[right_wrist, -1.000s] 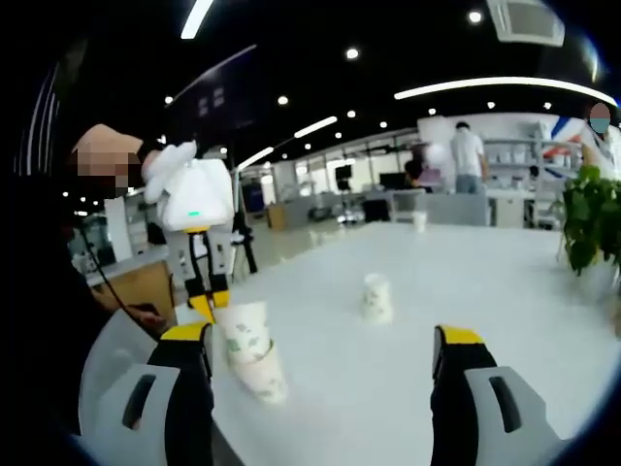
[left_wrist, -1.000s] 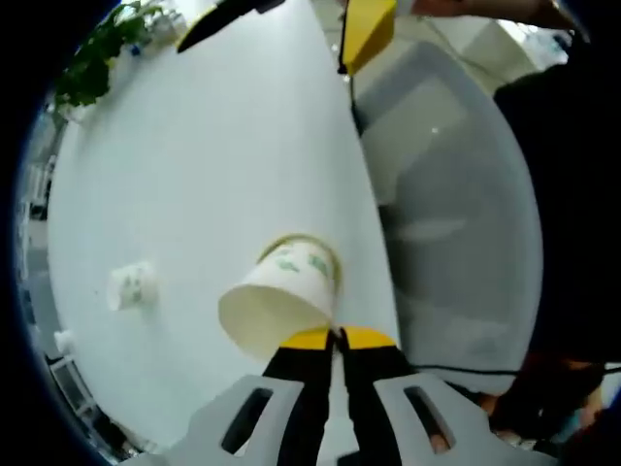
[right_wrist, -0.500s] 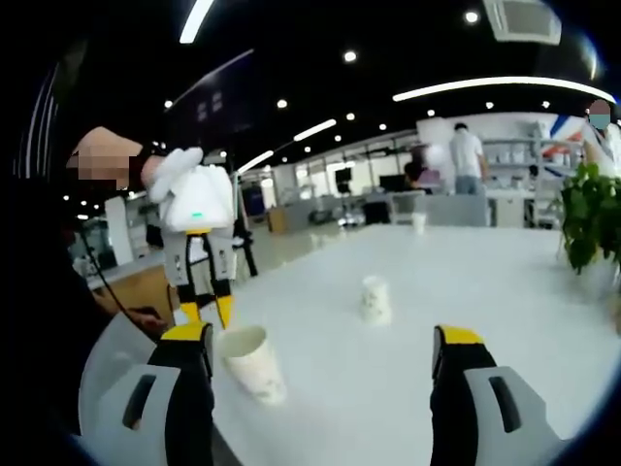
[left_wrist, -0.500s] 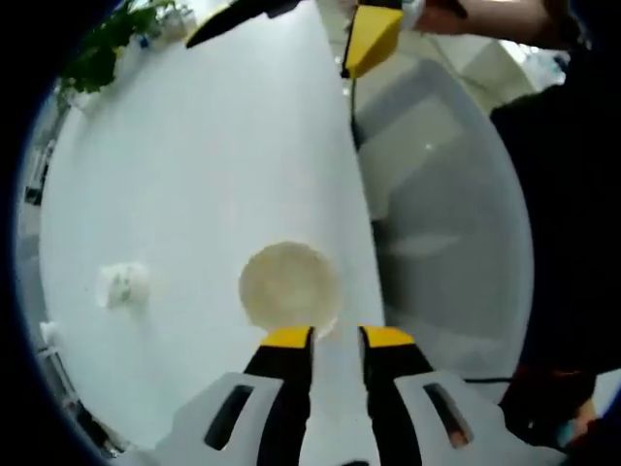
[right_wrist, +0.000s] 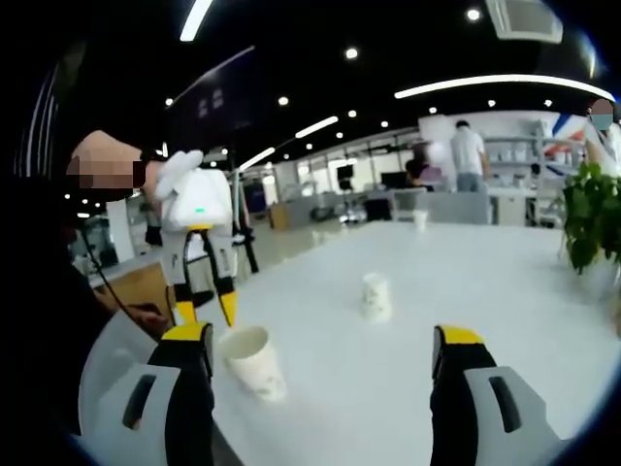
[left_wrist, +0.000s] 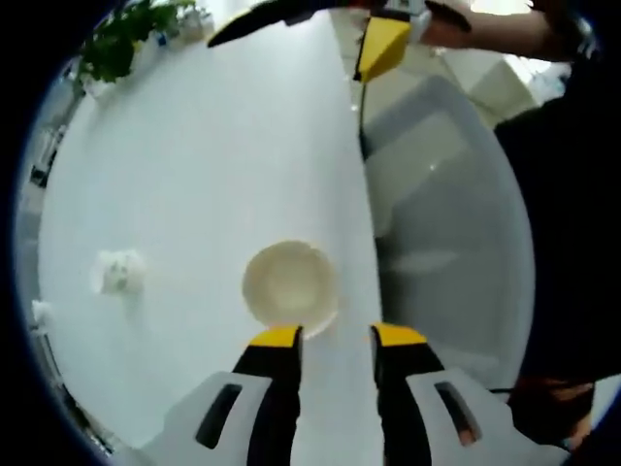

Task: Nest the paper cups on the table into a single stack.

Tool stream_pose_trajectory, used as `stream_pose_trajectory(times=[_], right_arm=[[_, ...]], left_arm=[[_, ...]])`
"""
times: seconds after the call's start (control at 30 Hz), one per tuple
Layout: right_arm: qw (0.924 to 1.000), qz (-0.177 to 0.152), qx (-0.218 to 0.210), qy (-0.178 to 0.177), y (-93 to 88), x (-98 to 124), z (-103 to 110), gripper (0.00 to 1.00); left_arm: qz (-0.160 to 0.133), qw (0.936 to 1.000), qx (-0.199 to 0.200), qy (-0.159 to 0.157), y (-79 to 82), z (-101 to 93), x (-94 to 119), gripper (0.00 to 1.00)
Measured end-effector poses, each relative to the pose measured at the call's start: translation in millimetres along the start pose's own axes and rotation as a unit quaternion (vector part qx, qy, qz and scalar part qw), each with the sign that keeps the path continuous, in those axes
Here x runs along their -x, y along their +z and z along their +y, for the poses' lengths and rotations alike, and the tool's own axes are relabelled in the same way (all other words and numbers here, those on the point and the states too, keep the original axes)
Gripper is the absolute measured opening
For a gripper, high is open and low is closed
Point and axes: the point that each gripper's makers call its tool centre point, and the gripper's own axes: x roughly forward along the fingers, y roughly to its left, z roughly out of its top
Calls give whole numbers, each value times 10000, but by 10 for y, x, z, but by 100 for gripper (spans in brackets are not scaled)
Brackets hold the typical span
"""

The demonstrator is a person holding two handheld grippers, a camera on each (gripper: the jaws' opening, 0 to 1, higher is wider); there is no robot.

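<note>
A nested paper cup stack (left_wrist: 289, 283) is seen upright at frame centre on the white table (left_wrist: 194, 175), mouth up for nesting. The left gripper (left_wrist: 336, 336) is held spread just above it, empty; the right gripper (right_wrist: 321, 342) is spread, empty. A lone cup (right_wrist: 375, 296) is left mid-table.

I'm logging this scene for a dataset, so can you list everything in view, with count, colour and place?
Near cup stack: one, white with green print, upright near the table edge, below the left gripper.
Far cup: one, white with green print, mid-table.
Distant cup: one, pale, far end of the table.
Table: one, white.
Plant: one, green, at the table's right edge.
People: several, in the background.
Left gripper: grey with yellow tips, open, above the near cup stack.
Right gripper: grey with yellow tips, open, empty.
</note>
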Motion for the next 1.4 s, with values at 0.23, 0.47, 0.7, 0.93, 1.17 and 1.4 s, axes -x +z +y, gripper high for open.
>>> stream_pose_trajectory(times=[0.23, 0.47, 0.7, 0.93, 1.17, 1.4], right_arm=[[10000, 14, 1, 31, 22, -31, 1, 92], [10000, 42, -21, 71, 33, -64, 16, 91], [9999, 91, -30, 40, 33, -82, 12, 91], [9999, 144, -57, 22, 17, -79, 19, 91], [9998, 182, -53, 9, 21, -81, 44, 91], [9997, 228, -51, -8, 18, -75, 67, 91]], left_arm=[[-613, 9977, 258, 131, 11, 58, 74, 32], [-1271, 9896, 569, 353, 13, 172, 174, 33], [-1832, 9754, 1086, 569, -54, 323, 291, 39], [-2037, 9676, 1238, 826, -119, 421, 338, 56], [-2424, 9545, 1401, 1028, -93, 524, 410, 75], [-2649, 9449, 1398, 1320, -122, 645, 478, 90]])
